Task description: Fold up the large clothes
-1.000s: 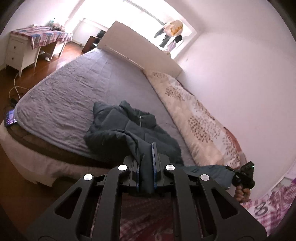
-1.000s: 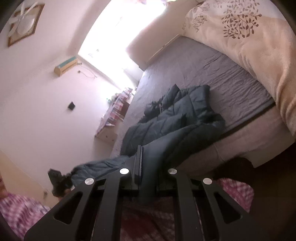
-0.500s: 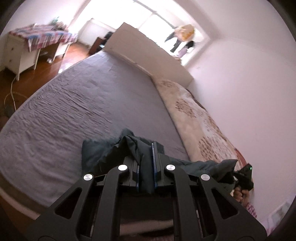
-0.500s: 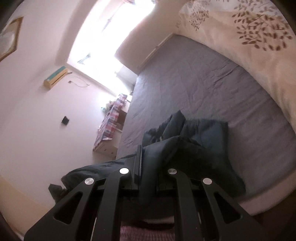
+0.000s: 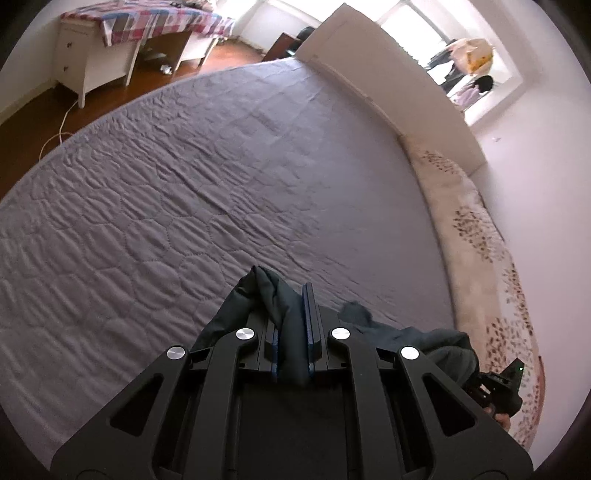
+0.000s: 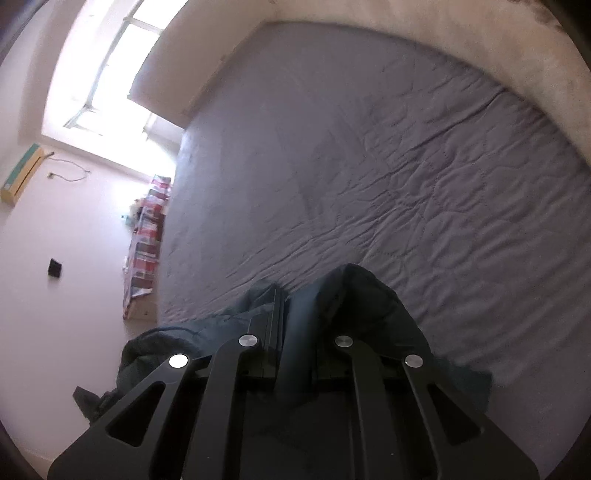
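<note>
- I hold the left gripper (image 5: 293, 325) pinched on a fold of the dark teal padded jacket (image 5: 284, 314); its blue-edged pads press the fabric from both sides
- I hold the right gripper (image 6: 295, 332) clamped on another fold of the same jacket (image 6: 351, 295); the cloth bunches up over its right finger and hides that tip
- In the left wrist view, the jacket hangs from the jaws and trails rightwards in a slack band towards the other gripper (image 5: 506, 384), which shows at the lower right edge with a hand under it
- In the right wrist view, the jacket runs leftwards from the jaws to a dark lump at the lower left
- Below both grippers lies the grey quilted bed cover (image 5: 221, 184), wrinkled and bare ahead of the jacket
- A cream duvet with a brown leaf print (image 5: 491, 258) lies along the far side of the bed, against the wall
- A white headboard (image 5: 388, 81) stands at the end of the bed, under a bright window
- A white desk with a checked cloth (image 5: 122, 33) stands on the wooden floor beyond the bed
</note>
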